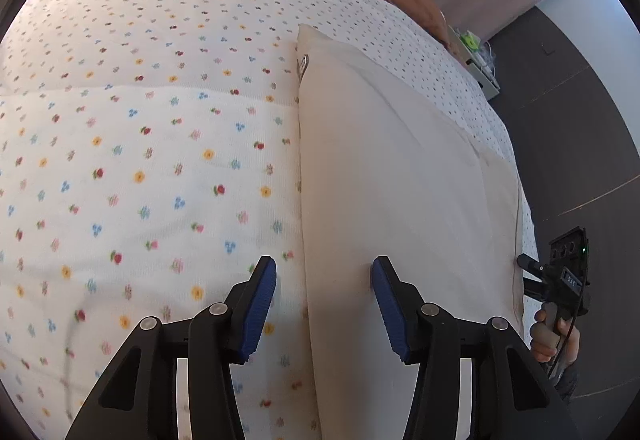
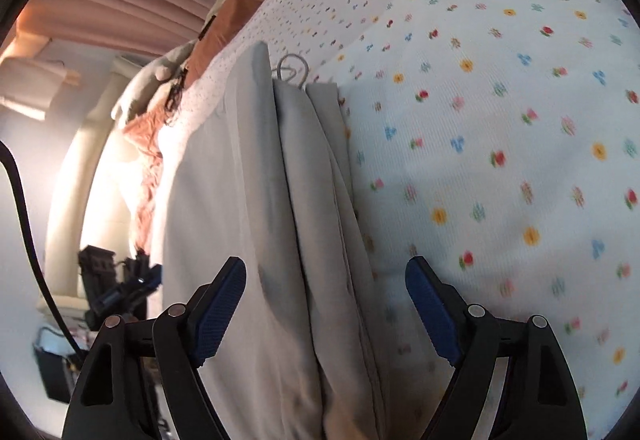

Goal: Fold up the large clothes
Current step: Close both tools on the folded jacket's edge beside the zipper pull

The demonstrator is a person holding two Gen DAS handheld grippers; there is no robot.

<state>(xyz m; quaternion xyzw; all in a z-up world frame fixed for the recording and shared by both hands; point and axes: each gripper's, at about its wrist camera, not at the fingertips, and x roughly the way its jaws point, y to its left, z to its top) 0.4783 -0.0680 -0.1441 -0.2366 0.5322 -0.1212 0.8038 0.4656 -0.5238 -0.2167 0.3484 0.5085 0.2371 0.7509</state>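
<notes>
Cream garment (image 1: 392, 175), seemingly folded lengthwise, lies on bedspread (image 1: 140, 143).

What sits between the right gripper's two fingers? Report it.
In the right wrist view, the open right gripper straddles the folded cream garment, its stacked layers running lengthwise through the gap. The garment lies on the floral bedspread. Neither pad visibly touches the cloth.

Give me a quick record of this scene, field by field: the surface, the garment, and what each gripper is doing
surface: bed with floral-print cover
garment: cream cloth, folded lengthwise on the bed; layered folds show in the right wrist view
hardware: metal ring at the garment's far end
left gripper: open, above the garment's edge
right gripper: open, empty, over the folds
</notes>
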